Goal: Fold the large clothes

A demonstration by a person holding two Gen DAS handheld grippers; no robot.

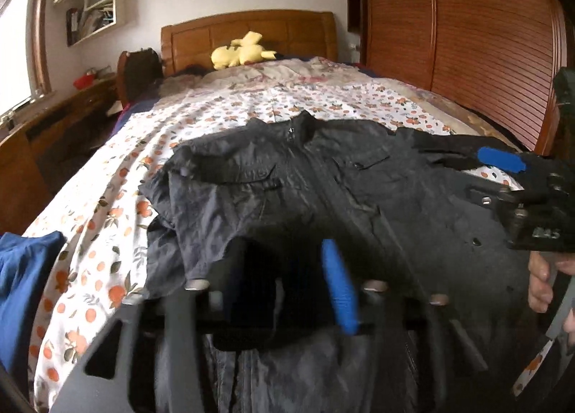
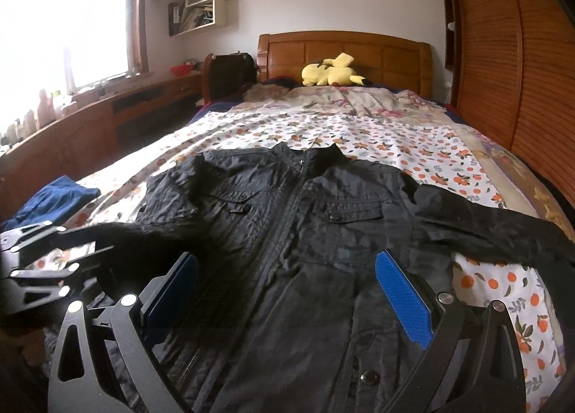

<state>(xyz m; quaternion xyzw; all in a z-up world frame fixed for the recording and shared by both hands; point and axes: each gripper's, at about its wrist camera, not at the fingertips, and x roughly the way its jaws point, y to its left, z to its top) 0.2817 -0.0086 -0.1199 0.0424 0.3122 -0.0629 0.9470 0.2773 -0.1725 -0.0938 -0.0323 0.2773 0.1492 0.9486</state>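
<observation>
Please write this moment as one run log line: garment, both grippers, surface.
garment: black jacket flat, front up | left gripper: open, empty | right gripper: open above jacket | surface: floral bedsheet

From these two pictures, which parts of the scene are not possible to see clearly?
- Left tongs, left wrist view: motion blur smears both fingers; grip on the black jacket unclear.
- Jacket hem, both views: cut off by the bottom edge and covered by the tongs.
- Jacket's left sleeve, right wrist view: the end disappears behind the left tongs.
- Blue garment: the frame edge crops it.
- Shelf contents, right wrist view: too small.
- Window: overexposed.
</observation>
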